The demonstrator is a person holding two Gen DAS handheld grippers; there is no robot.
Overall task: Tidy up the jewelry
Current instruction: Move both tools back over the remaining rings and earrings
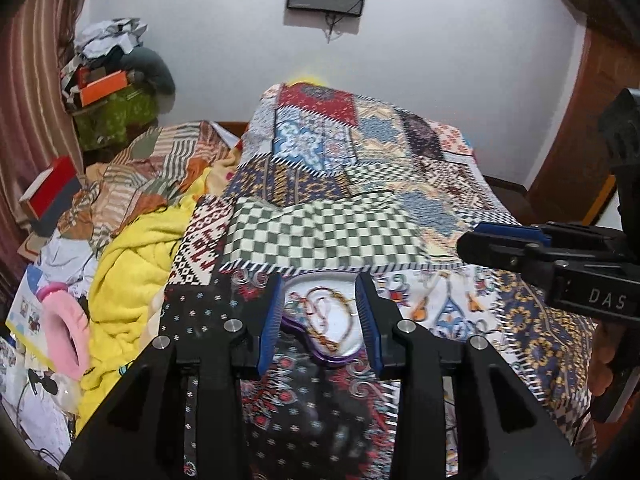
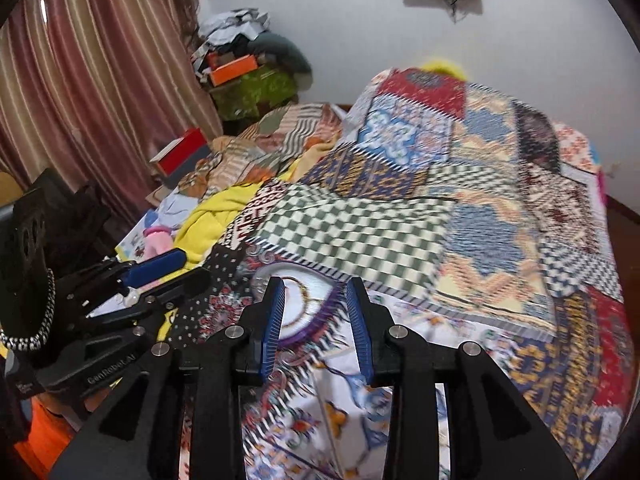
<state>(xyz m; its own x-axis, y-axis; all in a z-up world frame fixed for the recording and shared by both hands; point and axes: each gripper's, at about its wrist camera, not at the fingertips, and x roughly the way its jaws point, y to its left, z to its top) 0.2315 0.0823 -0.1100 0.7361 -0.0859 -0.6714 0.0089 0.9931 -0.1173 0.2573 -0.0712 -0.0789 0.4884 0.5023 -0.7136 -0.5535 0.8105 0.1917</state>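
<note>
Here, the left claw point(image 1: 320, 316) is spread wide, empty, with a white purple-rimmed tray point(image 1: 340, 354) lying between and just ahead of its fingers on the patchwork bedspread point(image 1: 328, 232) — a gold chain point(image 1: 320, 320) coiled inside. The right claw point(image 2: 316, 320) — also spread — hovers near the same tray point(image 2: 298, 312).

Right wrist view is motion-blurred; tray point(image 2: 316, 300) partly hidden behind finger pads point(image 2: 274, 320). Jewelry point(image 1: 320, 316) type too tangled to tell.

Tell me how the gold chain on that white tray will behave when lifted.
The gold chain lies in loose curves, so it is likely floppy and will dangle. Thin links probably make it light and prone to slipping. It may snag on the white tray rim.
</note>
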